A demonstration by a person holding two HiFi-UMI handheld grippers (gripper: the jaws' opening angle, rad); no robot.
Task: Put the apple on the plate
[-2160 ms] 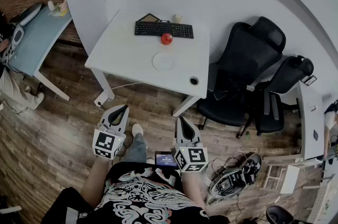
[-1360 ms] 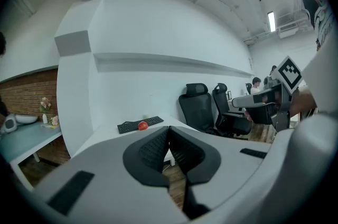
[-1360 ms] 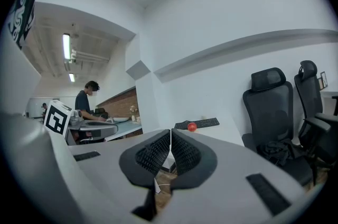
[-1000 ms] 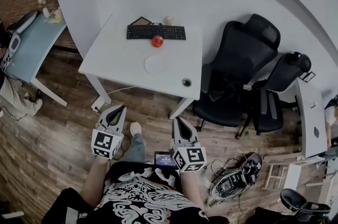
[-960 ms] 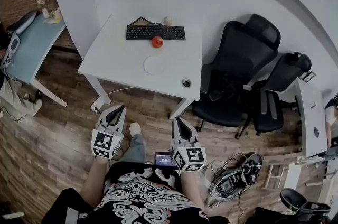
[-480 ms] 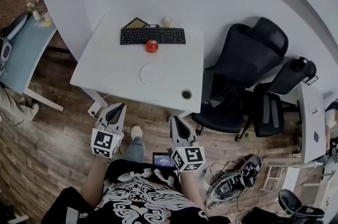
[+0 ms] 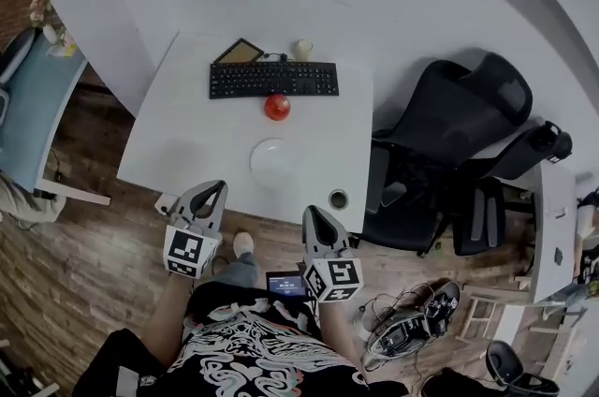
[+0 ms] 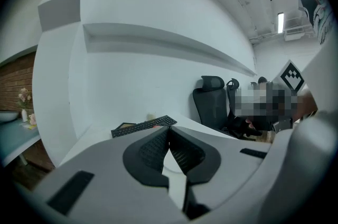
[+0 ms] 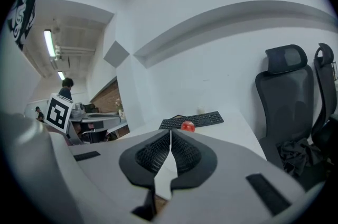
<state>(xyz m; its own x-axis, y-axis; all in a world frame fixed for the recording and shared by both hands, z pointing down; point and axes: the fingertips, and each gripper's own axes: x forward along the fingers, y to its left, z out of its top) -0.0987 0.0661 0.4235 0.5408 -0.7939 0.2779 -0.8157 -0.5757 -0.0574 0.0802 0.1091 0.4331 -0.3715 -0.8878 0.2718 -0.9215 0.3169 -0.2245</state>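
Currently: apple point(image 7: 276, 107) on table point(image 7: 187, 133), beyond plate point(image 7: 271, 163) | cup point(image 7: 302, 50) contents unclear

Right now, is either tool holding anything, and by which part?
Nothing is held. The left tool and the right tool are both shut and empty. The apple sits untouched on the table beside the keyboard.

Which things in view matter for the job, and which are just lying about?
For the job: apple, white plate.
Lying about: black keyboard, small cup, office chair.
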